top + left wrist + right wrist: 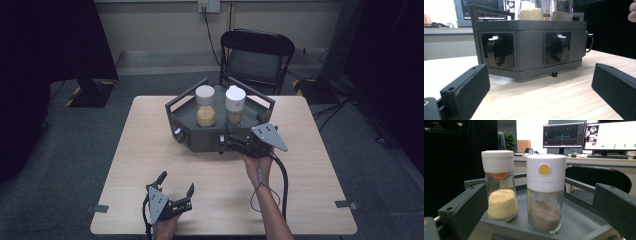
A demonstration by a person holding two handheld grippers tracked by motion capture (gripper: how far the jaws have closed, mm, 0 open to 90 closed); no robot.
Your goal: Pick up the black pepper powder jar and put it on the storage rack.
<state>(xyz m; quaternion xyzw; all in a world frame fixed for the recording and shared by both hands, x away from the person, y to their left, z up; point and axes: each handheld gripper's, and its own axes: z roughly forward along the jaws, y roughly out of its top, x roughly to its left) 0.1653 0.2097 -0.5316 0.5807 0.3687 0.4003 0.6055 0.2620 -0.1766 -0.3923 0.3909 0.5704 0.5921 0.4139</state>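
High view: right gripper (226,141) at grey tray's (186,131) front rim, fingers (466,207) spread, empty, facing two shakers on it. Brown-filled shaker (545,192) nearest: straddle glass body, level, avoiding yellow-filled shaker (500,185) beside. Left gripper (176,183) released, nearer the table's (150,150) front edge.

A lab or test room: grey carpet floor (380,165) with trailing cables, black curtains (45,45) at both sides, a black folding chair (256,55) beyond the pale wooden table (150,150), and lit computer monitors (610,135) on a far desk.
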